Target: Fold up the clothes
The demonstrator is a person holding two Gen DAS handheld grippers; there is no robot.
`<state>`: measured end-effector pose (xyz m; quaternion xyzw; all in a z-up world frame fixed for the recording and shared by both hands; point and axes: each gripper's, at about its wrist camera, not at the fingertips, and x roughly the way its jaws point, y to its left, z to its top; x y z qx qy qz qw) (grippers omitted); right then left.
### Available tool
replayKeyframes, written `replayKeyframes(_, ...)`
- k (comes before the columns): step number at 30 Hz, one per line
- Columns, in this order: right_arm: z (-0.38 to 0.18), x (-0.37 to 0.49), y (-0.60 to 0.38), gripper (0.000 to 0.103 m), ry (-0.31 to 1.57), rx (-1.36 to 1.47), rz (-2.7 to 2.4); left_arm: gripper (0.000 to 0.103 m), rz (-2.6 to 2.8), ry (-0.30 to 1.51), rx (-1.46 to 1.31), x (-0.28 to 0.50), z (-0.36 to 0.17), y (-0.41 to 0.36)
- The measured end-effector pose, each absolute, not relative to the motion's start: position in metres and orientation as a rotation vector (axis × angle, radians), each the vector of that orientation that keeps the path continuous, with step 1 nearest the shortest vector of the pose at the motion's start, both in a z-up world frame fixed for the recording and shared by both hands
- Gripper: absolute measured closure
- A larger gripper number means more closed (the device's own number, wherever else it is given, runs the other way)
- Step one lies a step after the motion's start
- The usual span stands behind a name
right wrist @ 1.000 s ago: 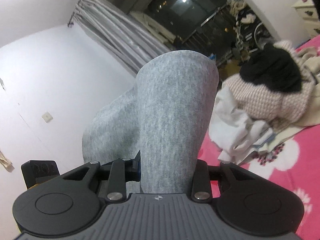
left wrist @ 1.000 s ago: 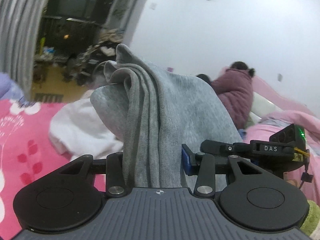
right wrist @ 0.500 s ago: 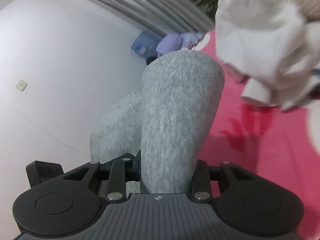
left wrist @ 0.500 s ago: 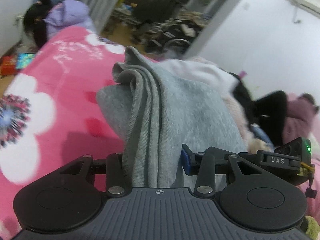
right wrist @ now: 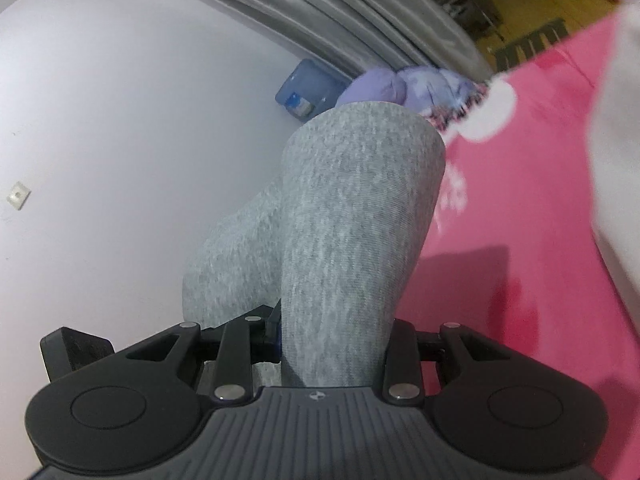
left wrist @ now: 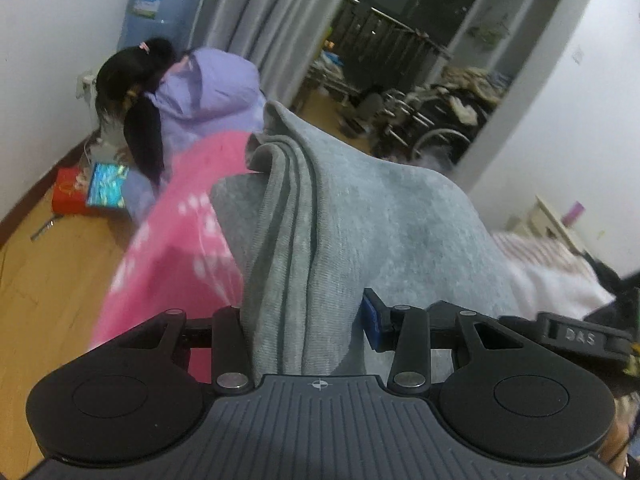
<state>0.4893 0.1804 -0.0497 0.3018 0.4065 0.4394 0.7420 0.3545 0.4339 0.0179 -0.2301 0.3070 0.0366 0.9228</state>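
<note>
A grey knit garment [left wrist: 360, 224] is bunched in several folded layers between the jaws of my left gripper [left wrist: 304, 320], which is shut on it; the cloth hides the fingertips. In the right wrist view the same grey garment [right wrist: 360, 216] stands up as a thick fold out of my right gripper [right wrist: 332, 332], also shut on it. The cloth hangs in the air above the pink flowered bedspread [right wrist: 520, 208].
A person in a lilac hooded top [left wrist: 200, 92] crouches on the wooden floor [left wrist: 48, 264] by the bed, beside a lit tablet [left wrist: 106, 184]. A blue water bottle [left wrist: 156, 12] stands by the wall. White clothes [left wrist: 556, 284] lie at right, white cloth [right wrist: 616, 128] too.
Both grippers have swept sideways and down with the grey garment still held. The clothes pile has slid out of view; the bed's edge, the floor and the crouching person have come in.
</note>
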Motion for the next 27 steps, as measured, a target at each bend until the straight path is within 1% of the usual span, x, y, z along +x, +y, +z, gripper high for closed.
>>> replayKeyframes(4, -0.064, 0.523, 0.192, 0.068, 0.841, 0.746, 0.933, 0.060, 0.086, 0.607, -0.451, 0.390, 0.013, 0.447)
replayKeyframes(6, -0.075, 0.532, 0.194, 0.066, 0.831, 0.756, 0.911, 0.058, 0.092, 0.625, -0.396, 0.403, 0.001, 0.446)
replayKeyframes(7, -0.083, 0.537, 0.196, 0.065, 0.838, 0.757, 0.896, 0.054, 0.096, 0.636, -0.363, 0.409, -0.007, 0.445)
replayKeyframes(8, -0.093, 0.542, 0.199, 0.055, 0.857, 0.735, 0.870, 0.048, 0.110, 0.661, -0.337, 0.415, -0.018, 0.444)
replayKeyframes(9, -0.106, 0.548, 0.201, 0.043, 0.900, 0.686, 0.818, 0.047, 0.143, 0.708, -0.321, 0.422, -0.035, 0.444)
replayKeyframes(10, -0.120, 0.551, 0.201, 0.039, 0.956, 0.634, 0.749, 0.043, 0.177, 0.743, -0.308, 0.426, -0.050, 0.444)
replayKeyframes(11, -0.132, 0.553, 0.197, 0.039, 0.989, 0.610, 0.714, 0.035, 0.208, 0.747, -0.307, 0.427, -0.060, 0.444)
replayKeyframes(12, -0.138, 0.551, 0.190, 0.038, 0.984, 0.621, 0.724, 0.032, 0.226, 0.734, -0.331, 0.425, -0.064, 0.445)
replayKeyframes(14, -0.138, 0.546, 0.175, 0.034, 0.947, 0.639, 0.751, 0.032, 0.226, 0.729, -0.387, 0.424, -0.061, 0.452)
replayKeyframes(15, -0.134, 0.545, 0.168, 0.029, 0.941, 0.627, 0.750, 0.032, 0.226, 0.731, -0.408, 0.423, -0.056, 0.456)
replayKeyframes(17, -0.124, 0.541, 0.157, 0.025, 0.903, 0.594, 0.729, 0.032, 0.233, 0.713, -0.438, 0.417, -0.041, 0.467)
replayKeyframes(19, -0.108, 0.535, 0.142, 0.025, 0.830, 0.580, 0.702, 0.032, 0.240, 0.662, -0.473, 0.405, -0.023, 0.478)
replayKeyframes(20, -0.100, 0.531, 0.136, 0.028, 0.791, 0.575, 0.694, 0.032, 0.249, 0.623, -0.488, 0.395, -0.013, 0.484)
replayKeyframes(21, -0.090, 0.524, 0.130, 0.035, 0.749, 0.557, 0.700, 0.032, 0.259, 0.583, -0.503, 0.385, -0.003, 0.489)
replayKeyframes(22, -0.077, 0.514, 0.126, 0.040, 0.708, 0.527, 0.714, 0.033, 0.240, 0.568, -0.496, 0.375, 0.003, 0.487)
replayKeyframes(24, -0.059, 0.489, 0.124, 0.057, 0.654, 0.462, 0.764, 0.034, 0.166, 0.568, -0.456, 0.353, 0.007, 0.473)
replayKeyframes(25, -0.053, 0.472, 0.126, 0.060, 0.631, 0.417, 0.798, 0.035, 0.129, 0.568, -0.436, 0.342, 0.010, 0.467)
replayKeyframes(27, -0.052, 0.445, 0.139, 0.064, 0.616, 0.306, 0.848, 0.035, 0.064, 0.597, -0.290, 0.325, 0.003, 0.435)
